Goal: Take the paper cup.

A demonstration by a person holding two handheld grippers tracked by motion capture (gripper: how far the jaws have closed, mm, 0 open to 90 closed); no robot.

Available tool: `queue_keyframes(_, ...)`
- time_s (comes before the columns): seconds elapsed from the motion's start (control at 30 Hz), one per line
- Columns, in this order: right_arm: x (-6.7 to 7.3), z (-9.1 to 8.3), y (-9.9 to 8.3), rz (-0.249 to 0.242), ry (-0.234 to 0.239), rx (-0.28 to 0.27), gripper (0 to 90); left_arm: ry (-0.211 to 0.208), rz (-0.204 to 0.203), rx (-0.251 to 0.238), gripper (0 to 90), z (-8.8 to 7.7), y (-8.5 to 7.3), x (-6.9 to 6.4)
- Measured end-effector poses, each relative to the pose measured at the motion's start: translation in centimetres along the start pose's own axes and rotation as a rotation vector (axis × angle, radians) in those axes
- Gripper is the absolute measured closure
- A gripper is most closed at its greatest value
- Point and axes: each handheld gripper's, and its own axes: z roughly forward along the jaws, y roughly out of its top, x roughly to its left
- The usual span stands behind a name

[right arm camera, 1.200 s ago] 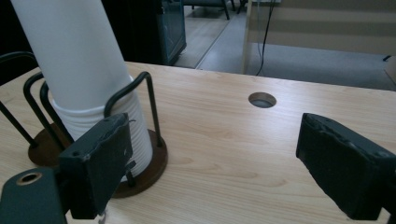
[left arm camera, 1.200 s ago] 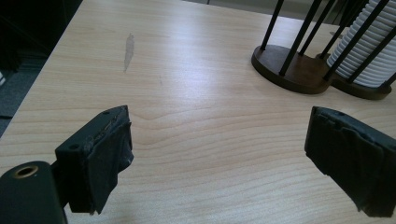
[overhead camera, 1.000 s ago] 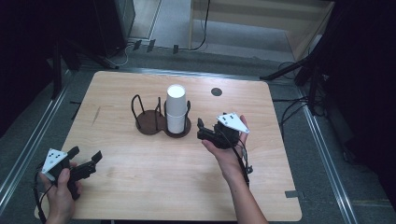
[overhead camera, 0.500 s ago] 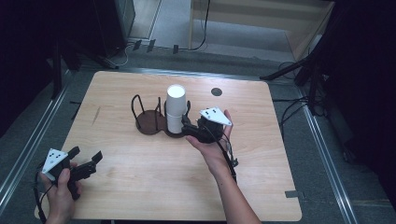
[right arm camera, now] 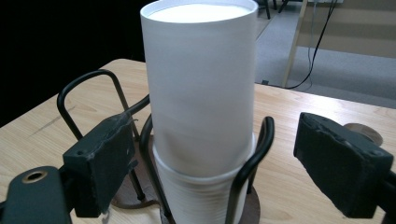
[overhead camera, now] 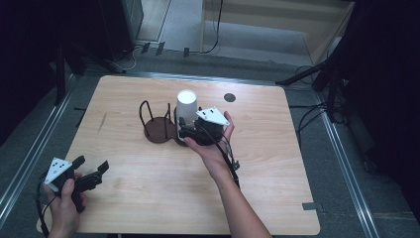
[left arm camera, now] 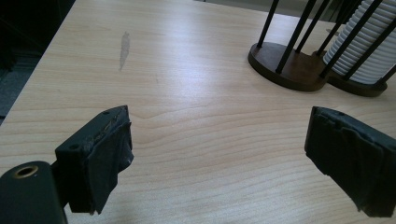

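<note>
Right gripper (right arm camera: 205, 158) jaws astride white cup stack (right arm camera: 201, 93), not touching, wire holder (right arm camera: 252, 154)

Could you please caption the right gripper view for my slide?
Open right hand-held gripper lined up on a white cup stack in a black wire holder.

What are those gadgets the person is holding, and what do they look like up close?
Each hand holds a black handheld tool. The left gripper and right gripper each end in two chunky black jaws with worn, rough padding, and each carries a pale grey three-cornered plate with dark dots. A thin black cable trails from each. The forearms are bare, no sleeves.
</note>
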Motion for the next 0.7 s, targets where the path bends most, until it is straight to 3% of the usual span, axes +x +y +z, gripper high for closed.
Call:
queue_keyframes(0.47, 0.5, 2.1, 0.1, 0.006, 0.001, 0.015, 14.0, -0.009, 0.001, 0.005, 8.0, 0.0, 0.0, 0.1)
queue_keyframes(0.7, 0.4, 3.1, 0.2, 0.040, 0.011, 0.015, 17.0, -0.013, -0.008, 0.004, 8.0, 0.0, 0.0, 0.2)
